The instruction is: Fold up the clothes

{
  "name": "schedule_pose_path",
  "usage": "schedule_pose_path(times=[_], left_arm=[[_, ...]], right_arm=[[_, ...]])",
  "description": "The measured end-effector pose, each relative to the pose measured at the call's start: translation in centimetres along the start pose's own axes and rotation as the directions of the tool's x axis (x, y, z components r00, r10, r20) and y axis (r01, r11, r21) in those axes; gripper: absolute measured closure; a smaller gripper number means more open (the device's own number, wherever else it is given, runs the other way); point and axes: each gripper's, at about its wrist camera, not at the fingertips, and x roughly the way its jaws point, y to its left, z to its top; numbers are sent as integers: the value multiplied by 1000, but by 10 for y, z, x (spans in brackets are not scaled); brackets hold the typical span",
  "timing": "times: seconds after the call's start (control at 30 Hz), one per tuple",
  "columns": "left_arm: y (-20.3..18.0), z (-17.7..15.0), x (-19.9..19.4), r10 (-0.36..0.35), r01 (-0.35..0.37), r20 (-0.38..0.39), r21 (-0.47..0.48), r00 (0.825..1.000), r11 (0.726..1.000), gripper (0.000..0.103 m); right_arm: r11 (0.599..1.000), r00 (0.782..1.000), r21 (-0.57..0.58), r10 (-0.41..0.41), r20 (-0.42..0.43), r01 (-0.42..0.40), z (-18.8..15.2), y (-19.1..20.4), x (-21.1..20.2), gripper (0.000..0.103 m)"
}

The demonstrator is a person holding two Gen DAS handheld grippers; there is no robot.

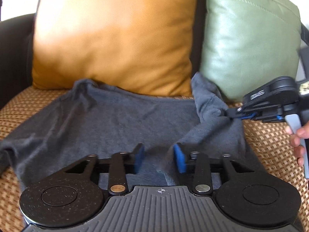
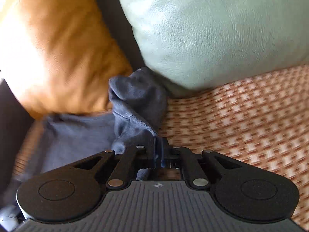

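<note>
Where the left wrist camera looks along its own fingers: left gripper with jaws apart, blue pads standing clear of cloth on both sides, nothing pinched between them. Just beyond, dark grey shirt spread over woven seat cover, far edge touching orange cushion. Beside orange cushion, to its right, pale green cushion, also leaning on the dark sofa back. At the shirt's right edge, below green cushion, right gripper closed on a raised fold of the shirt, with a person's hand on its grey handle. Seen from the right wrist camera: right gripper with jaws pressed together, shirt fabric caught between them and bunched up toward the gap between orange cushion and green cushion. To the right of the shirt, bare seat cover, blurred.
</note>
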Motion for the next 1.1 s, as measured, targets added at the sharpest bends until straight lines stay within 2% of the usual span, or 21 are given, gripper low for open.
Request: schedule_pose_path(times=[0.03, 0.07, 0.13, 0.17, 0.2, 0.27, 0.33, 0.43, 0.5, 0.53, 0.57, 0.63, 0.73, 0.8, 0.83, 0.87, 0.93, 1.0, 1.1], left_arm=[[4, 2, -4, 1, -1, 7, -16, 1000, 1000, 46], [7, 4, -9, -1, 1, 17, -29, 1000, 1000, 46], [14, 8, -20, -4, 6, 36, -55, 999, 998, 46], [16, 9, -26, -10, 13, 44, -66, 999, 998, 46], [14, 9, -33, -36, 39, 44, -67, 998, 997, 46], [3, 6, -44, -91, 92, 19, -40, 996, 995, 46], [-16, -3, -54, -173, 173, -14, 24, 985, 985, 46], [-46, -23, -63, -255, 260, -61, 115, 965, 959, 44], [-61, -36, -65, -296, 308, -95, 151, 950, 939, 44], [-66, -41, -65, -310, 324, -105, 163, 945, 932, 44], [-70, -45, -64, -311, 326, -112, 174, 944, 929, 44], [-74, -51, -62, -297, 315, -119, 187, 947, 930, 44], [-70, -53, -61, -294, 315, -137, 171, 946, 934, 44], [-66, -52, -65, -279, 302, -148, 168, 949, 939, 44], [-64, -50, -70, -267, 290, -148, 169, 952, 942, 43], [-62, -50, -77, -256, 279, -147, 170, 956, 945, 40], [-58, -53, -98, -238, 260, -141, 168, 961, 951, 39], [-53, -59, -124, -230, 250, -136, 157, 964, 955, 39], [-48, -76, -164, -214, 233, -137, 140, 967, 962, 36]], right_arm=[[999, 999, 20, 32, 20, -32, 1, -3, -4, 80], [998, 998, 33, 55, 38, -56, 3, -5, -9, 57], [997, 996, 20, 77, 47, -78, 9, -5, -13, 45], [997, 996, 6, 82, 44, -83, 11, -3, -13, 45], [996, 996, -13, 85, 36, -84, 12, 0, -12, 43], [994, 996, -65, 86, 9, -85, 11, 7, -5, 32], [991, 998, -122, 60, -15, -61, 7, 15, 8, 32], [986, 997, -163, 24, -67, -35, 1, 20, 31, 34], [983, 996, -174, 38, -76, -51, -3, 21, 32, 65], [983, 997, -175, 45, -62, -56, -1, 20, 29, 87], [986, 999, -164, 21, -44, -28, 2, 16, 26, 88], [987, 997, -136, -80, 4, 79, 7, 6, 22, 90], [980, 984, -98, -170, 59, 175, 9, -9, 11, 89], [983, 987, -100, -153, 50, 157, 6, -14, 3, 74], [985, 990, -106, -134, 32, 137, 5, -15, -3, 51], [987, 993, -114, -111, 32, 114, 3, -15, -14, 44], [991, 998, -130, -38, 54, 44, -1, -18, -49, 45], [990, 998, -141, 36, 42, -29, -11, -19, -92, 45], [975, 991, -192, 122, 47, -111, -45, -20, -172, 43]])
